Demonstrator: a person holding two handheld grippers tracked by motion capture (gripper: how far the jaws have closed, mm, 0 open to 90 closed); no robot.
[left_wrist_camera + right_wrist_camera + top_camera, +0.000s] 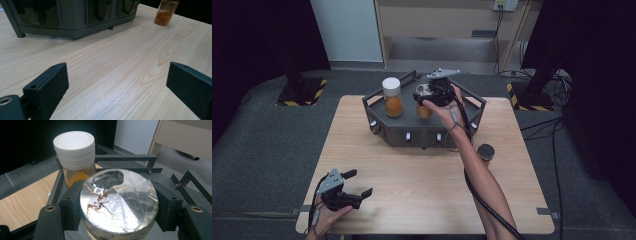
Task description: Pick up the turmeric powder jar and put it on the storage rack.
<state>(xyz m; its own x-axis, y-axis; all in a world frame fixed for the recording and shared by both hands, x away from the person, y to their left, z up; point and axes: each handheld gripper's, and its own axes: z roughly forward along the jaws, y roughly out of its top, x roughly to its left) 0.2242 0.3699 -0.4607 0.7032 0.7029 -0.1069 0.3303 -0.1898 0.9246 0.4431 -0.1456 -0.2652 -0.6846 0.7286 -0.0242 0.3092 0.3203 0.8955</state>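
Observation:
A dark grey rack (398,131) stands at the back of the wooden table (422,185). In it stands a white-lidded jar (392,97) of orange powder, upright at the left. My right gripper (426,95) is over the rack's middle, shut on a foil-topped jar (424,111) of orange powder. In the right gripper view both pads grip the foil-topped jar (120,195) at its rim, with the white-lidded jar (75,152) just behind it. My left gripper (360,182) rests open near the table's front left corner, nothing between its fingers (50,82).
A black-lidded jar (485,151) of orange powder stands on the table right of the rack, beside the right forearm; it is also in the left gripper view (166,12). Black stands and cables lie on the floor around the table.

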